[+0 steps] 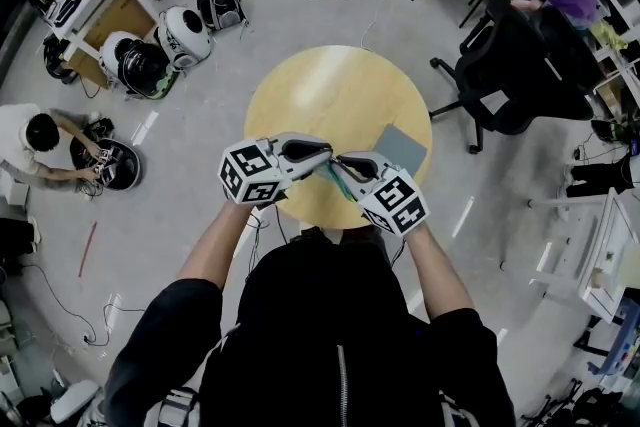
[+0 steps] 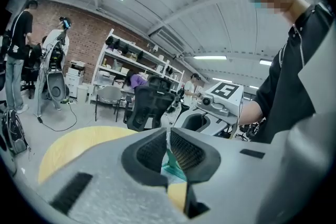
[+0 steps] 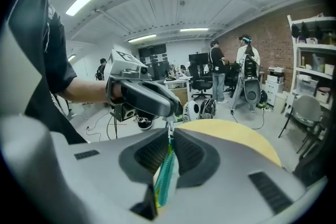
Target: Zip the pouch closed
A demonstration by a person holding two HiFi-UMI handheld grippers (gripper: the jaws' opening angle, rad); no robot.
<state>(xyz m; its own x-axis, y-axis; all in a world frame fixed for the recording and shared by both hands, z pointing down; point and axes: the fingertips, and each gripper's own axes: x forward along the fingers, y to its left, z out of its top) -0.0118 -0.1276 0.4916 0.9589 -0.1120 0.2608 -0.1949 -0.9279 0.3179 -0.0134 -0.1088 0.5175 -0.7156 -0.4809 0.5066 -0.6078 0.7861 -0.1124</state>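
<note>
Pouch [image 1: 331, 177] clamped by L tongs [image 2: 168, 140] & R tongs [image 3: 170, 140] above table [image 1: 310, 95].

Over the near rim of the round yellow wooden table [image 1: 330, 95], the teal fabric pouch [image 1: 331, 177] shows only as a thin strip. The rest is covered by the grey plastic left gripper [image 1: 322, 155] and the matching right gripper [image 1: 342, 165]. Its zip slider is too small to make out there. The table's near edge is hidden behind the person's black-clad head [image 1: 315, 265]. The flat grey rectangle [image 1: 402, 147] on the table's right side is perhaps a mat, but it is too small to tell
</note>
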